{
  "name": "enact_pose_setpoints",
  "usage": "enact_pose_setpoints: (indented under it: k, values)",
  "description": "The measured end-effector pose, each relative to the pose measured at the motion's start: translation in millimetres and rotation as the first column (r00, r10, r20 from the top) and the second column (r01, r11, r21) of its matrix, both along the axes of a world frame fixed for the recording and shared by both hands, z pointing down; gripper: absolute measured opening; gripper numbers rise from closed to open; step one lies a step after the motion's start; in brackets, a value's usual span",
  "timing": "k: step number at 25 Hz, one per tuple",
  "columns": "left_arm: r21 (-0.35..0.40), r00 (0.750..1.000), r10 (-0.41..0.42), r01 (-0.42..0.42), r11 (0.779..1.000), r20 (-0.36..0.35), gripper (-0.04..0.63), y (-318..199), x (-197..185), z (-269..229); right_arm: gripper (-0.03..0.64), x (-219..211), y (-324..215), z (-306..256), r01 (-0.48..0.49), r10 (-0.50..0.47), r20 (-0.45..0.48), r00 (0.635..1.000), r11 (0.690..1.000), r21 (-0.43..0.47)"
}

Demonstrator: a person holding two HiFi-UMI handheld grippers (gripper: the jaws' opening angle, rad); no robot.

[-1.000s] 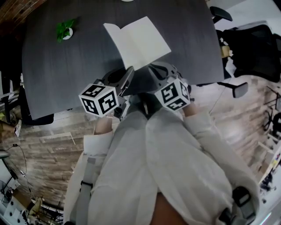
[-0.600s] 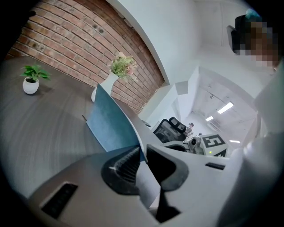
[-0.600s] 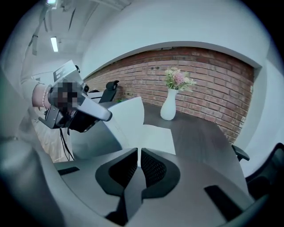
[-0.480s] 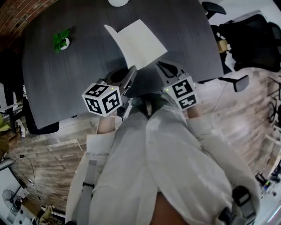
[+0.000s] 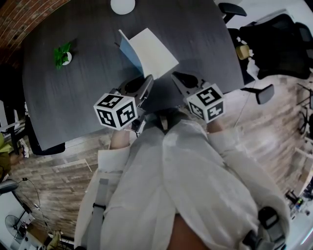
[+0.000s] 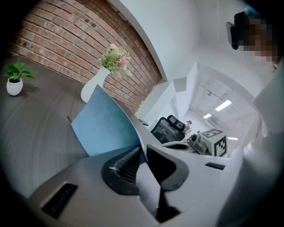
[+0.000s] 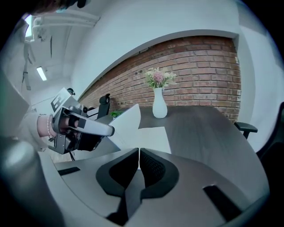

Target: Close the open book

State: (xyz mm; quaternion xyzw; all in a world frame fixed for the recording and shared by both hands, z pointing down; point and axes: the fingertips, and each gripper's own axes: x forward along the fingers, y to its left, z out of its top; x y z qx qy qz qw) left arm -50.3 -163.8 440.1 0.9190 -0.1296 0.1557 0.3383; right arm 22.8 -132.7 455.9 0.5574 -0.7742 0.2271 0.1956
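The book point(image 5: 155, 52) lies on the dark table point(image 5: 88, 97), white pages up. Its left half stands lifted, and the blue cover point(image 5: 128, 51) faces left. My left gripper point(image 5: 148, 79) is shut on that cover's near edge. In the left gripper view the blue cover point(image 6: 106, 126) rises from between the jaws of the left gripper point(image 6: 142, 153). My right gripper point(image 5: 176, 76) hangs just right of the book's near corner, shut, with nothing seen in it. The right gripper view shows the right gripper point(image 7: 139, 153) with its pads together, the flat page point(image 7: 148, 137) beyond them and the left gripper point(image 7: 111, 131) holding the raised leaf point(image 7: 126, 119).
A white vase with flowers point(image 5: 122, 6) point(image 7: 159, 106) point(image 6: 95, 84) stands past the book. A small potted plant point(image 5: 62, 54) point(image 6: 14, 82) sits at the far left. Black office chairs point(image 5: 274, 44) stand right of the table, whose near edge runs just before my grippers.
The book's left half has swung up from flat, so its blue cover now shows. The left gripper moved with it. The right gripper rolled and drew back off the book's near right corner.
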Motion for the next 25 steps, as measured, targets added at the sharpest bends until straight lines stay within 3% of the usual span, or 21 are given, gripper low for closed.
enact_pose_setpoints:
  k: [10, 25]
  values:
    - [-0.029, 0.999, -0.029, 0.030, 0.999, 0.028, 0.046, -4, 30, 7, 0.006, 26, -7, -8, 0.029, -0.031, 0.071, 0.997, 0.999, 0.028]
    - [-0.046, 0.989, -0.099, 0.104, 0.994, 0.111, 0.046, -7, 66, 27, 0.005, 68, -10, 5, 0.090, -0.088, 0.095, 0.991, 0.996, -0.014]
